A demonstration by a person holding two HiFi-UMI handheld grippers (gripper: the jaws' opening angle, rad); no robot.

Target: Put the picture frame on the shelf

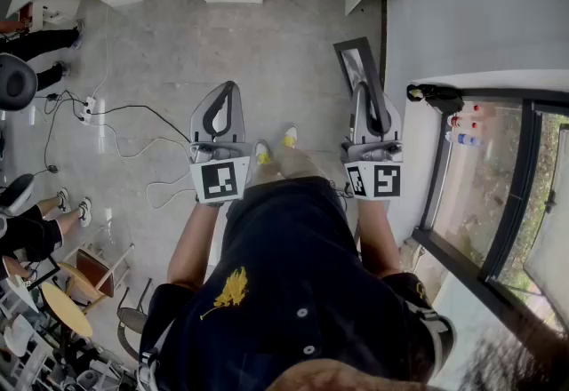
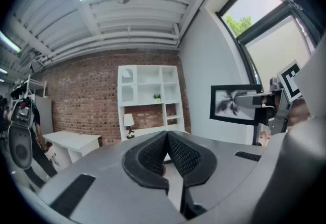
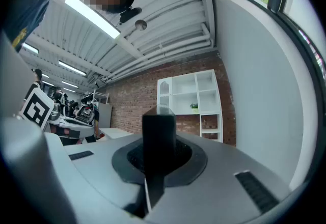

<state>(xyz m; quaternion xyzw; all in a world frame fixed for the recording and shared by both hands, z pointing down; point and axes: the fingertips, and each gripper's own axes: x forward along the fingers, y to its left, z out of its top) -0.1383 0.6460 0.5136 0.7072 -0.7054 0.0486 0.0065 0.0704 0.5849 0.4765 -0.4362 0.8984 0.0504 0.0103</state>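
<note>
Far left, against the brick wall (image 2: 81, 95): a white bench (image 2: 71, 142), clear of the route. Next over, the left gripper (image 1: 228, 94), held level, jaws closed tip to tip on nothing; free to help, not needed for the carry.

Ahead across the floor (image 1: 178, 51): the white shelf (image 2: 149, 94) of open cubbies, a small plant (image 2: 157, 97) in a middle cubby, a lamp (image 2: 129, 121) low on its left side. Well apart from both grippers, so probably a walk away, not a reach.

Right of centre: the picture frame (image 1: 356, 65), black-edged, clamped at one end in the right gripper (image 1: 366, 96), also level. Juts forward past the jaw tips, long axis apparently along the gripper's own pointing line, toward the shelf. Edge-on in the right gripper view, a dark slab rising between the jaws. Face-on in the left gripper view, so the pictured side looks toward the left gripper. Shelf just right of that dark edge in the right gripper view: near straight ahead, only a slight swing needed.

Likely next: carry forward on the right hand alone, then turn the frame so its face looks out of a cubby. Leading free end apt to knock a divider.

Far right: a plain wall (image 1: 471, 7) and a window (image 1: 498, 185), near that arm.
</note>
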